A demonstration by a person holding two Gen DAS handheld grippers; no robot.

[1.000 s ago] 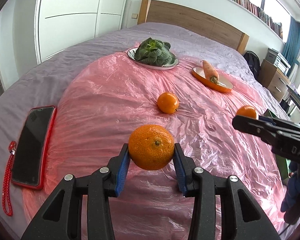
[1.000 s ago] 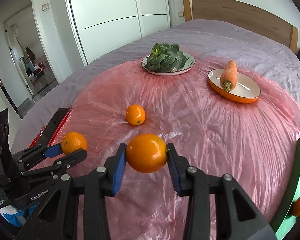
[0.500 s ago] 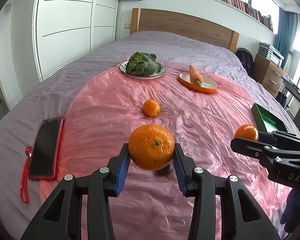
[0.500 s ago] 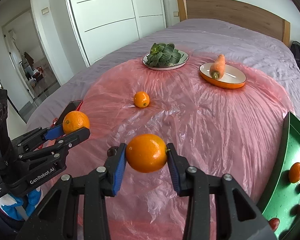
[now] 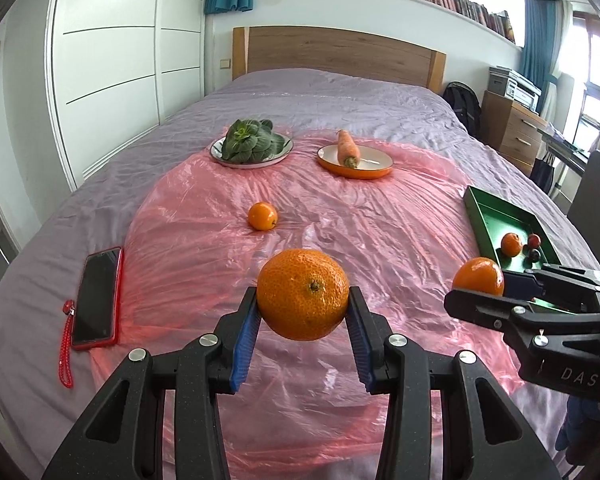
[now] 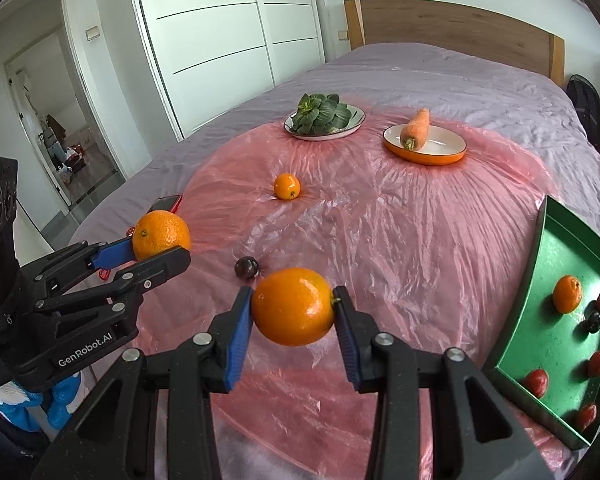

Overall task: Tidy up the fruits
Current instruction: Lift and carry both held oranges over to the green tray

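My left gripper (image 5: pixel 303 312) is shut on a bumpy mandarin (image 5: pixel 303 294) and holds it above the pink plastic sheet (image 5: pixel 379 232). My right gripper (image 6: pixel 293 314) is shut on a smooth orange (image 6: pixel 293 306), also held in the air. Each gripper shows in the other's view, the left gripper (image 6: pixel 160 250) at the left, the right gripper (image 5: pixel 483 292) at the right. A small orange (image 5: pixel 262 216) lies on the sheet ahead, also in the right wrist view (image 6: pixel 287 186). A dark plum (image 6: pixel 246 267) lies near the grippers. A green tray (image 6: pixel 555 264) at the right holds a small orange and several red and dark fruits.
A plate of leafy greens (image 5: pixel 252 146) and an orange dish with a carrot (image 5: pixel 353 156) stand at the far end of the sheet. A red phone (image 5: pixel 98 290) with a strap lies on the left of the bed. A wooden headboard (image 5: pixel 339 54) is behind.
Both grippers have pulled back and risen with their fruit. The green tray and the dark plum have come into view.
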